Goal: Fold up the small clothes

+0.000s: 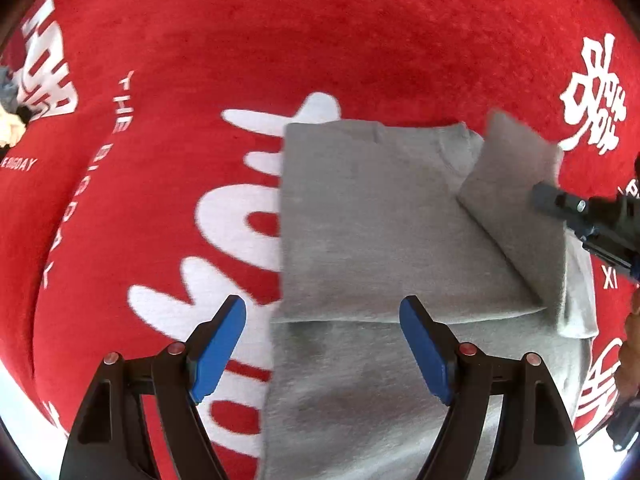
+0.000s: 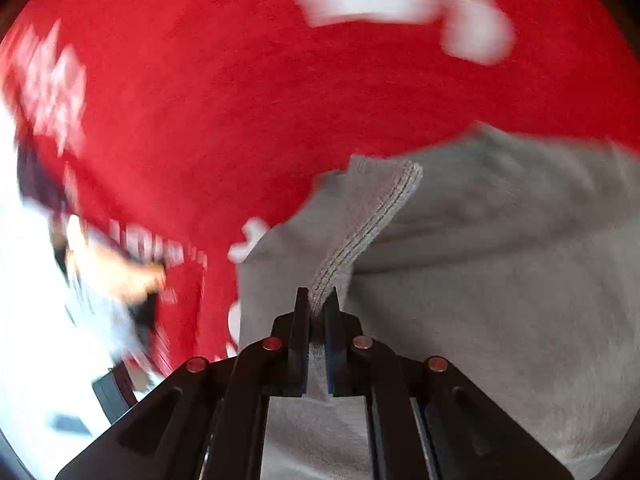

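Observation:
A small grey garment [image 1: 380,232] lies partly folded on a red cloth with white lettering [image 1: 160,80]. My left gripper [image 1: 322,344] is open, hovering over the garment's near left edge and holding nothing. My right gripper [image 2: 316,304] is shut on the garment's stitched sleeve hem [image 2: 372,220] and lifts it. In the left wrist view the right gripper [image 1: 544,196] comes in from the right, holding the grey sleeve flap [image 1: 516,184] folded over the garment's body. The right wrist view is motion-blurred.
The red cloth [image 2: 200,100] covers the whole work surface. A small pile of grey and cream clothing [image 1: 10,108] lies at the far left edge. A bright white floor area [image 2: 24,300] shows beyond the cloth's left side.

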Motion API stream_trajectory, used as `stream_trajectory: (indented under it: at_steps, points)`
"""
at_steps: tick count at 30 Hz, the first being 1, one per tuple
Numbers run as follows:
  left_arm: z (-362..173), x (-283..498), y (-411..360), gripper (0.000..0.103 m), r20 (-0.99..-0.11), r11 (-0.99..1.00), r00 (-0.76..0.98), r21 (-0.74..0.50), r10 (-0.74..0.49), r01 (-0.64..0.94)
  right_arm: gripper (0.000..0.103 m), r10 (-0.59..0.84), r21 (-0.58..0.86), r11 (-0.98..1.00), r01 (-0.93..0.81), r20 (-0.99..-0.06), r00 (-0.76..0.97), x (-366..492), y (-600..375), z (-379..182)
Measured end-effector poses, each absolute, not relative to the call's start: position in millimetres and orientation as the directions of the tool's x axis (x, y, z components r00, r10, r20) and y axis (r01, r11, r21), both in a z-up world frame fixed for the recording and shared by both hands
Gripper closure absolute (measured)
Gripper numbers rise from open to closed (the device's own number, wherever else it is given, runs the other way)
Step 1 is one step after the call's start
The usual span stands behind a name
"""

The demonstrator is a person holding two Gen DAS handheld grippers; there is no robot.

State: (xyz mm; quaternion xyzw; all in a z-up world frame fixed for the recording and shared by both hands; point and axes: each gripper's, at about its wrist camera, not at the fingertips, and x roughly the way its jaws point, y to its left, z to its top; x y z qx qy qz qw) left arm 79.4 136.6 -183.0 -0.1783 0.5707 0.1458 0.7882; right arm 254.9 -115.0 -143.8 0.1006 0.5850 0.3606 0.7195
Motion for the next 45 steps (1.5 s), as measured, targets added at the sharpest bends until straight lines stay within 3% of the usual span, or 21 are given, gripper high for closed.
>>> stream_trajectory:
  at_steps: [3,4,5,7,11,15,20,24,25,26,34,39,42,43,45]
  points:
    - [-184.2,70.4,143.8,0.023,-0.957,0.884,0.285,-0.095,0.044,-0.458,0.091,0.515,0.418,0.684,-0.598,-0.857,-0.010,224.5,-60.3,-149.2]
    - [-184.0,67.1,146.6,0.023,-0.959,0.879,0.281,-0.093,0.048,-0.468,0.086,0.469,0.378,0.673,-0.636,-0.883,-0.028,214.7,-50.2,-154.4]
    - [-183.5,62.9,150.4,0.023,-0.959,0.873,0.277,-0.089,0.054,-0.480,0.071,0.424,0.342,0.662,-0.666,-0.905,-0.043,205.4,-44.0,-163.3]
    - [-178.4,56.1,152.5,0.023,-0.960,0.865,0.274,-0.084,0.064,-0.495,0.063,0.405,0.328,0.661,-0.675,-0.913,-0.047,197.2,-43.9,-171.1]
    - [-168.8,54.0,156.3,0.023,-0.956,0.852,0.289,-0.114,0.045,-0.511,0.063,0.495,0.448,0.722,-0.527,-0.867,-0.057,200.9,-95.4,-163.2]
    - [-163.7,74.7,142.0,0.023,-0.949,0.870,0.317,-0.154,0.002,-0.468,0.063,0.556,0.541,0.813,-0.215,-0.831,0.014,202.4,-202.5,-162.1]
    - [-176.5,113.8,109.8,0.023,-0.951,0.899,0.306,-0.159,-0.030,-0.407,0.061,0.517,0.527,0.842,0.113,-0.849,0.107,191.8,-319.6,-179.5]
    - [-195.2,129.2,95.7,0.023,-0.970,0.909,0.245,-0.096,0.007,-0.405,0.064,0.532,0.566,0.776,0.277,-0.824,0.194,199.2,-357.7,-194.3]
    - [-197.8,129.5,94.2,0.023,-0.973,0.912,0.229,-0.072,0.025,-0.403,0.087,0.528,0.570,0.767,0.295,-0.821,0.216,203.4,-362.4,-190.5]
    - [-200.7,129.0,92.2,0.023,-0.976,0.919,0.214,-0.046,0.042,-0.391,0.097,0.512,0.562,0.770,0.302,-0.826,0.235,207.9,-369.3,-187.3]
    - [-193.2,127.1,89.9,0.022,-0.979,0.932,0.199,-0.041,0.033,-0.360,0.096,0.408,0.437,0.887,0.148,-0.893,0.190,209.2,-348.7,-183.2]
    - [-182.3,130.0,115.6,0.022,-0.945,0.884,0.276,-0.274,-0.175,-0.378,0.092,0.464,0.483,0.869,0.109,-0.872,0.157,200.7,-354.0,-173.3]
    - [-194.7,137.6,126.1,0.022,-0.926,0.847,0.258,-0.361,-0.276,-0.390,0.077,0.506,0.521,0.849,0.092,-0.850,0.143,199.9,-345.2,-174.7]
    - [-197.5,138.7,127.8,0.023,-0.925,0.844,0.257,-0.365,-0.281,-0.392,0.067,0.515,0.529,0.843,0.098,-0.846,0.138,200.4,-342.8,-176.5]
    - [-197.4,140.2,129.2,0.033,-0.922,0.846,0.264,-0.370,-0.283,-0.385,0.065,0.534,0.548,0.828,0.121,-0.835,0.131,202.5,-338.0,-184.4]
